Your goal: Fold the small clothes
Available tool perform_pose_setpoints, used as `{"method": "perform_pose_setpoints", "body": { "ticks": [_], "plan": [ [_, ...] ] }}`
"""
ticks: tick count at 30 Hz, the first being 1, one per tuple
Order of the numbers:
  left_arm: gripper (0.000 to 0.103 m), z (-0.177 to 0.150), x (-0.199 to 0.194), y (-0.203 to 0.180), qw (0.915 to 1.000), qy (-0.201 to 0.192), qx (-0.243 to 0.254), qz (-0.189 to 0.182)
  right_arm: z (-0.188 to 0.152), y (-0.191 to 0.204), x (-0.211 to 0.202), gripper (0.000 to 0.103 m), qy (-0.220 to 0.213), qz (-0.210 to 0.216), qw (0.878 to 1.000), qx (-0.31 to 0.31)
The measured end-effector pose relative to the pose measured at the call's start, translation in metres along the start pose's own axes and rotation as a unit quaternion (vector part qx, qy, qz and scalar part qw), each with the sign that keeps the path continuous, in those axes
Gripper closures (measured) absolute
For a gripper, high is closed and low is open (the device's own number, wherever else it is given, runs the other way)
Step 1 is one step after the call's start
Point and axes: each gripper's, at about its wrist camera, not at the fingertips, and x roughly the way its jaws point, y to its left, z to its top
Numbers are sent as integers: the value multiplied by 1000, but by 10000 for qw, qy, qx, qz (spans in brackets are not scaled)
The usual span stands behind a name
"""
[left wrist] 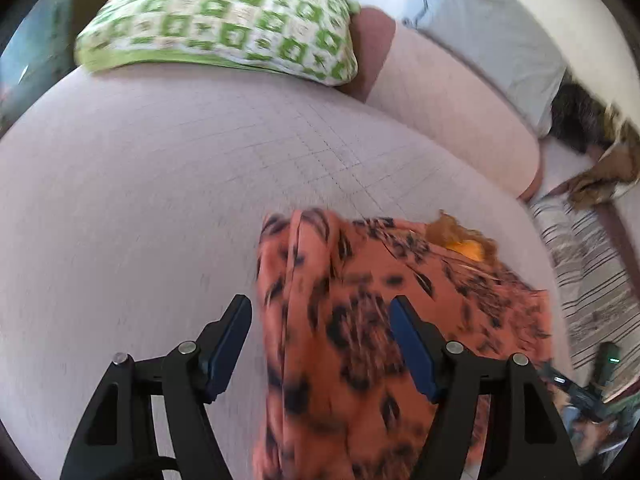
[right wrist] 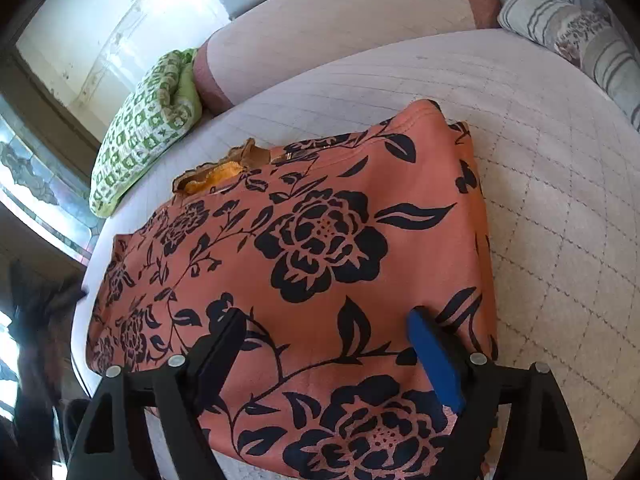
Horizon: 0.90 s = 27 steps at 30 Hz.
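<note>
A salmon-orange garment (right wrist: 320,248) with a black flower print lies spread flat on the pale quilted bed (right wrist: 540,168). A yellow-orange lining (right wrist: 224,172) shows at its far edge. My right gripper (right wrist: 328,344) hovers over the garment's near part, open, with nothing pinched between its fingers. In the left wrist view, which is blurred, the same garment (left wrist: 360,320) fills the lower right. My left gripper (left wrist: 322,328) stands open over the garment's left edge: the left finger (left wrist: 232,336) is over bare bed, the right finger (left wrist: 412,348) over the cloth.
A green-and-white patterned pillow (left wrist: 224,20) lies at the bed's far side beside a long pink bolster (left wrist: 452,120). A pale blue pillow (left wrist: 492,28) and a striped cushion (right wrist: 572,28) lie further back. The bed's edge and a window (right wrist: 36,184) are left of the garment.
</note>
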Motion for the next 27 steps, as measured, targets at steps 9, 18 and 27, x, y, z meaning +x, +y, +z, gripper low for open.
{"method": "perform_pose_setpoints", "body": {
  "ticks": [9, 18, 27],
  "plan": [
    [94, 4, 42, 56, 9918, 224, -1226, -289, -1, -6, -1, 18, -8, 207, 9998, -18],
    [49, -14, -23, 0, 9993, -319, 44, 181, 23, -5, -25, 17, -143, 576, 9972, 449],
    [46, -44, 28, -24, 9972, 35, 485, 571, 55, -40, 33, 20, 268, 357, 9913, 1240]
  ]
}}
